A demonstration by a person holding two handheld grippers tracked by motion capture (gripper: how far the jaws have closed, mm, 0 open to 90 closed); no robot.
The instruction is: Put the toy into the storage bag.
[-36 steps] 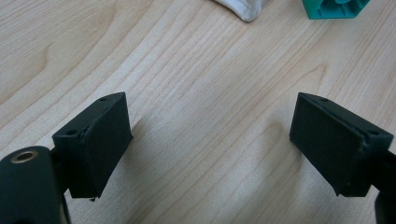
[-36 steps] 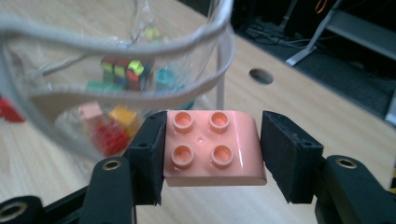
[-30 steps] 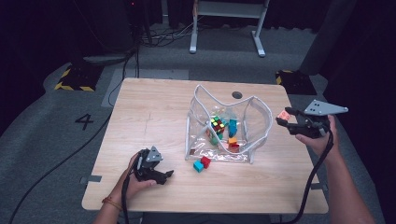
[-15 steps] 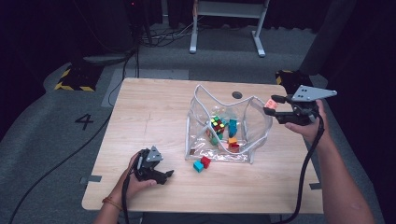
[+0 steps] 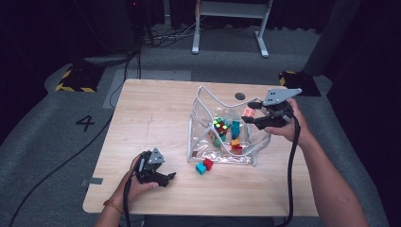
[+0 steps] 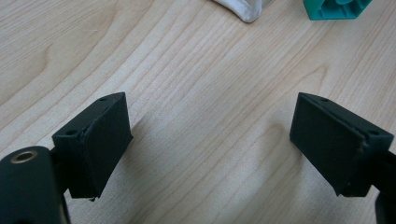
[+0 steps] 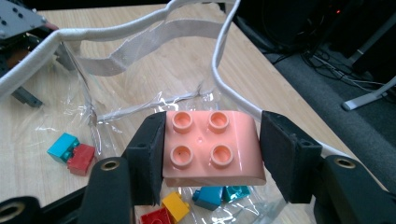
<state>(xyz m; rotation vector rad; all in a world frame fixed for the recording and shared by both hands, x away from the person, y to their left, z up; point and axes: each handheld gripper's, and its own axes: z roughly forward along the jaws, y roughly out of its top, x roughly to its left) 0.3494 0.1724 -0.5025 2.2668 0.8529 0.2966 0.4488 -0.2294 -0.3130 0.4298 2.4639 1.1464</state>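
Note:
My right gripper [image 5: 248, 116] [image 7: 212, 142] is shut on a pink four-stud brick [image 5: 249, 112] [image 7: 210, 144], which hangs above the right side of a clear bag with white trim [image 5: 204, 94] [image 7: 219, 56]. Inside the bag lie a Rubik's cube [image 5: 220, 126] and several small coloured bricks [image 7: 208, 198]. A teal and a red brick [image 5: 204, 165] [image 7: 72, 153] sit on the table just in front of the bag. My left gripper [image 5: 168, 178] [image 6: 210, 140] rests open on the bare wood near the front left, with nothing between its pads.
The wooden table [image 5: 151, 109] has a round hole [image 5: 240, 96] behind the bag. In the left gripper view a teal brick [image 6: 334, 7] and a corner of the bag [image 6: 245, 9] lie ahead. Cables and a white stand [image 5: 227, 9] are on the floor behind.
My right gripper has carried the pink brick leftward from beside the bag to above its right side. The left gripper has stayed put.

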